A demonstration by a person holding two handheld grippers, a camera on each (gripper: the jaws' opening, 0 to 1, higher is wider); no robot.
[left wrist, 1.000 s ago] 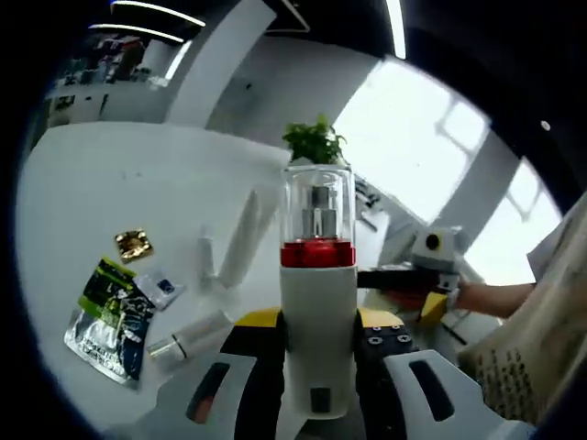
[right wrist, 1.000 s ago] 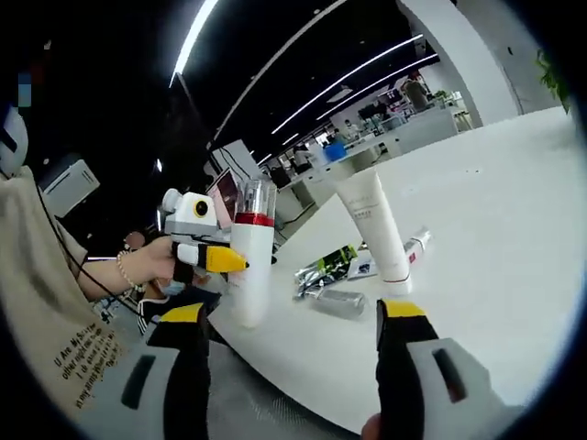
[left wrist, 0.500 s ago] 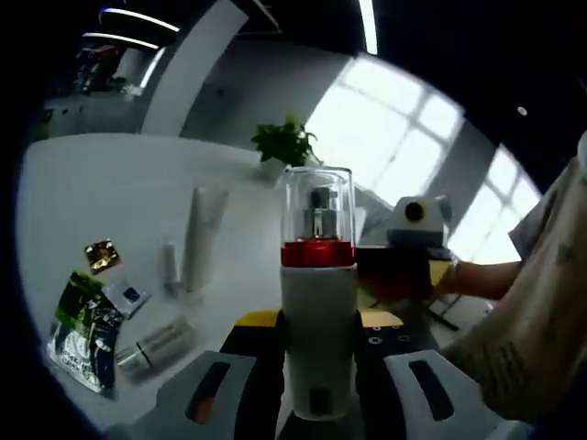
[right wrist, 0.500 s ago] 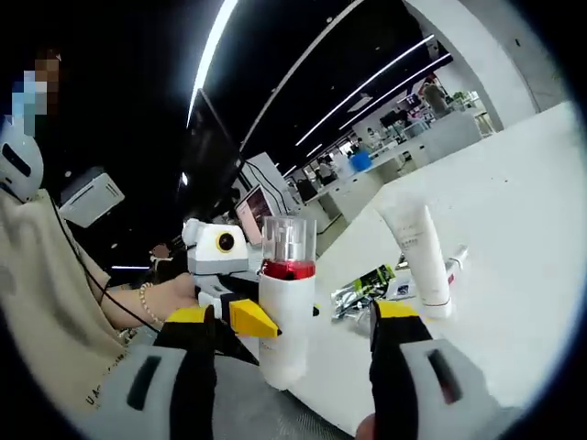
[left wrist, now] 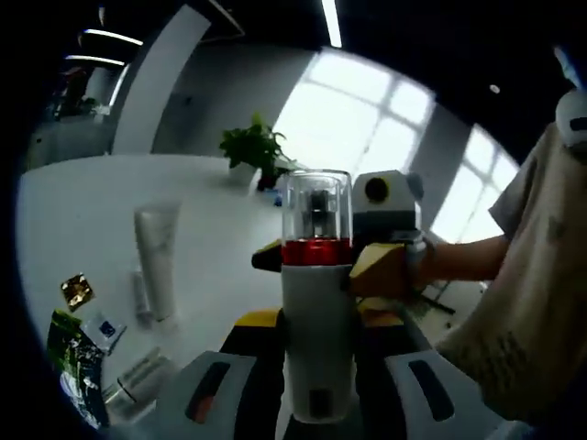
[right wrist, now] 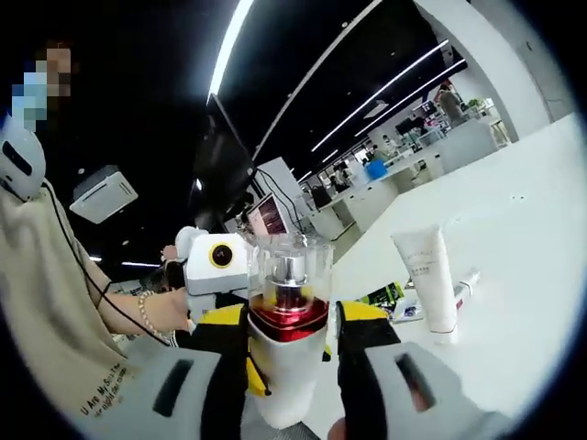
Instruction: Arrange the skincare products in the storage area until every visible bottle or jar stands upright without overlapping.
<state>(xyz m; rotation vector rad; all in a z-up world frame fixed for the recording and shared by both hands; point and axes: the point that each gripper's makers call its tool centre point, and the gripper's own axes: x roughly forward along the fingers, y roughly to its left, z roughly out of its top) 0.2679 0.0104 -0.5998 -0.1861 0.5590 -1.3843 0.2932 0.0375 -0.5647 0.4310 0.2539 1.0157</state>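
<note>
Both grippers apparently clamp one upright bottle point(left wrist: 316, 312).

pump bottle point(left wrist: 316, 312): white body, red band, clear cap, between the jaws | tube point(left wrist: 157, 258): white, left of claw | sachet point(left wrist: 75, 291): gold | table point(left wrist: 83, 197): white
</note>
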